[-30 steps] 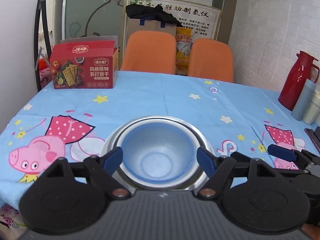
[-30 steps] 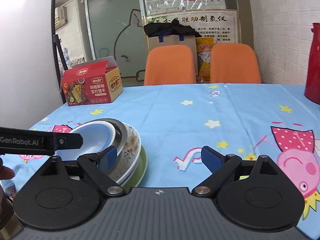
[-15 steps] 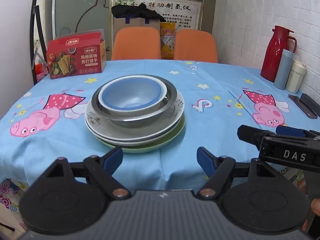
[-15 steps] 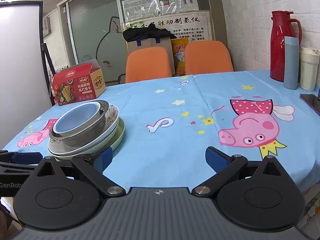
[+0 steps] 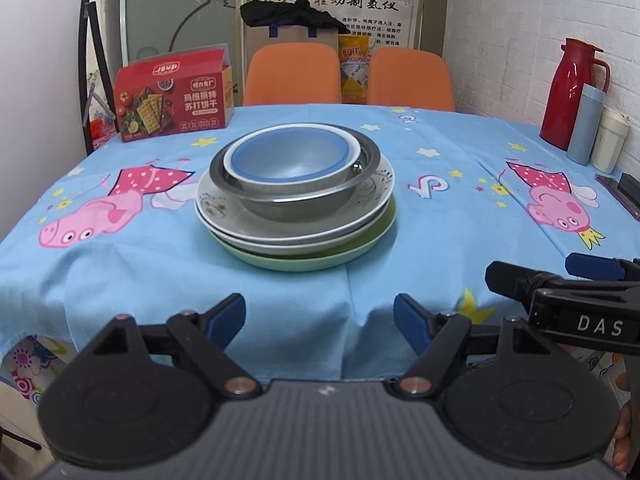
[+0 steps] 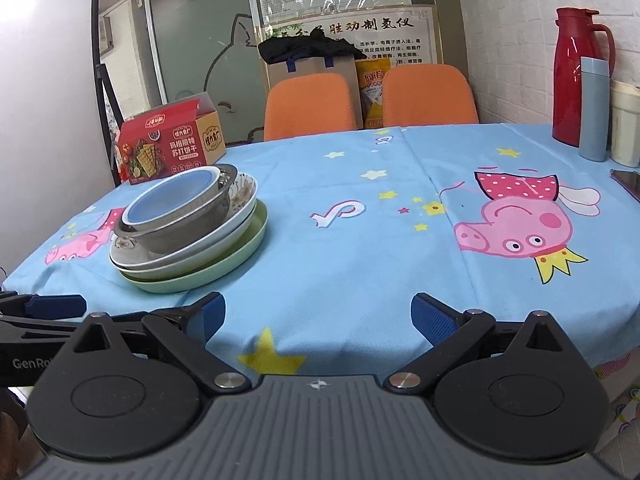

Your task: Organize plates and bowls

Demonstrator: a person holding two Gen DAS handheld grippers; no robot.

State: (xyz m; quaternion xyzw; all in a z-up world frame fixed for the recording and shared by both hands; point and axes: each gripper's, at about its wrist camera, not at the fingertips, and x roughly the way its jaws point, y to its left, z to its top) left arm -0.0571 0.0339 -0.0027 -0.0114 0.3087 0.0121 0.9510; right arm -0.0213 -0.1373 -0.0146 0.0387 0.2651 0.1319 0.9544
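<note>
One stack of dishes stands on the blue cartoon tablecloth. A blue-lined bowl sits in a steel bowl, on a patterned white plate, with a green plate at the bottom. The same stack shows at the left of the right wrist view. My left gripper hangs open and empty off the table's near edge, well short of the stack. My right gripper is open and empty too, to the right of the stack; its body shows at the left view's right edge.
A red cracker box stands at the far left of the table. A red thermos, a blue tumbler and a cream cup line the right wall, with a phone near them. Two orange chairs stand behind.
Both grippers have drawn back from the stack to the table's near edge and sunk a little. The left one was right over the blue bowl a second ago. Both stayed open.
</note>
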